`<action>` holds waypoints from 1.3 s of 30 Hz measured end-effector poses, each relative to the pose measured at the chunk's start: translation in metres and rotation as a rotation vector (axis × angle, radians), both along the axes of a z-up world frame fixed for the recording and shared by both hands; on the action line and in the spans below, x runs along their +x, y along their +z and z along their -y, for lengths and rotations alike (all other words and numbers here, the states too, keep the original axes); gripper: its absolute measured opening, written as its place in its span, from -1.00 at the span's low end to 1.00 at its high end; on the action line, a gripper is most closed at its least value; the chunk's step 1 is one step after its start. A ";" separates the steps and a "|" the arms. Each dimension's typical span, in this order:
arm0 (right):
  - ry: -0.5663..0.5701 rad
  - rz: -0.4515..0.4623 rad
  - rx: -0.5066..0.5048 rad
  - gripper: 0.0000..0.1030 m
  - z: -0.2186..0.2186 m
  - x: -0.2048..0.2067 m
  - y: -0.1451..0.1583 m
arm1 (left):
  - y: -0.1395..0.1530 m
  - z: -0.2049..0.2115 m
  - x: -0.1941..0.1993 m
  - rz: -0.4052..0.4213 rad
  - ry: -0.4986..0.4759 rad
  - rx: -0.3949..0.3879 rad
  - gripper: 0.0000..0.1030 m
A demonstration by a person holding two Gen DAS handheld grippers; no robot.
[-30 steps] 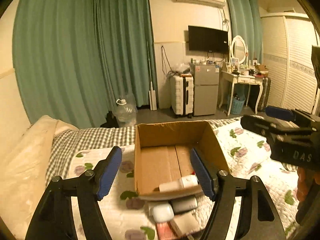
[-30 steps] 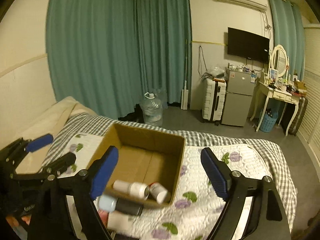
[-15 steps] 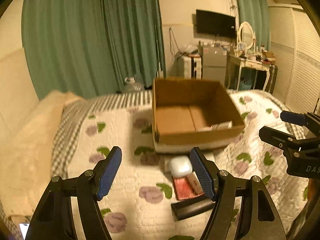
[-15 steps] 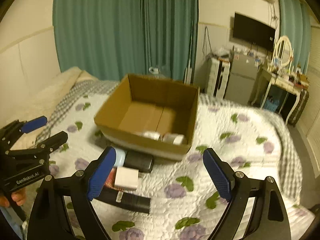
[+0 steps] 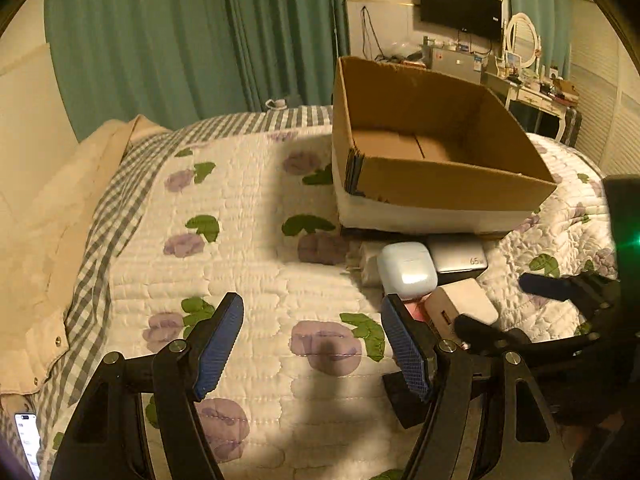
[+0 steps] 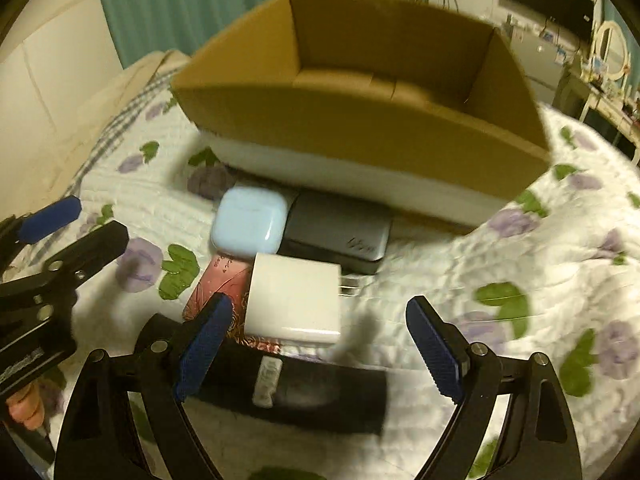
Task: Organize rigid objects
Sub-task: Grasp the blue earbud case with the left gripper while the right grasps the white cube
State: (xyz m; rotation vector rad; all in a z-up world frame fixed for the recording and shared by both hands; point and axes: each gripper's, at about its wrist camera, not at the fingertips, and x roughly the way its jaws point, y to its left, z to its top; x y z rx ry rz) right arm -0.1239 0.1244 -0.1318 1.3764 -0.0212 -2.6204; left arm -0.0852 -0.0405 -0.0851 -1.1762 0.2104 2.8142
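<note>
At the far left of the left wrist view a phone (image 5: 27, 438) with a lit screen is seen at the edge of the bed. The flower quilt (image 5: 248, 240) is spread across the middle. The left gripper (image 5: 312, 344) is held over bare quilt — its jaws are open and nothing is between them.

Further right, a pile of small things is found just in front of the cardboard box (image 5: 432, 184). A pale blue earbud case (image 6: 250, 226) is seen first, touching a grey power bank (image 6: 340, 232). "65" can be read on the power bank in the left wrist view; the rest of the writing is too blurred. A white charger (image 6: 294, 300) lies on a pink patterned card (image 6: 224, 280), with its metal prongs pointing right. A long black thing (image 6: 296, 388) with a small white label is seen nearest the camera; the label cannot be read.

The right gripper (image 6: 316, 346) is held over the charger and the black thing — its jaws are wide open and nothing is gripped. The box stands on the quilt behind the pile.
</note>
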 end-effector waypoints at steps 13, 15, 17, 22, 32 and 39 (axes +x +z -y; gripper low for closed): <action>-0.061 -0.062 -0.006 0.01 -0.025 0.008 0.020 | -0.003 -0.026 -0.010 0.038 -0.046 -0.033 0.44; -0.093 -0.077 0.026 0.01 -0.035 0.007 0.024 | -0.004 -0.036 -0.014 0.043 -0.066 -0.023 0.44; -0.128 -0.075 0.025 0.01 -0.048 0.006 0.024 | -0.010 -0.048 -0.021 0.062 -0.073 -0.022 0.44; -0.167 -0.067 0.027 0.01 -0.063 0.002 0.023 | -0.030 -0.071 -0.044 0.098 -0.081 -0.046 0.44; -0.181 -0.049 0.003 0.01 -0.071 -0.004 0.019 | -0.046 -0.081 -0.063 0.116 -0.136 0.003 0.38; -0.174 -0.072 0.013 0.01 -0.067 0.004 0.029 | -0.056 -0.085 -0.058 0.147 -0.185 -0.055 -0.04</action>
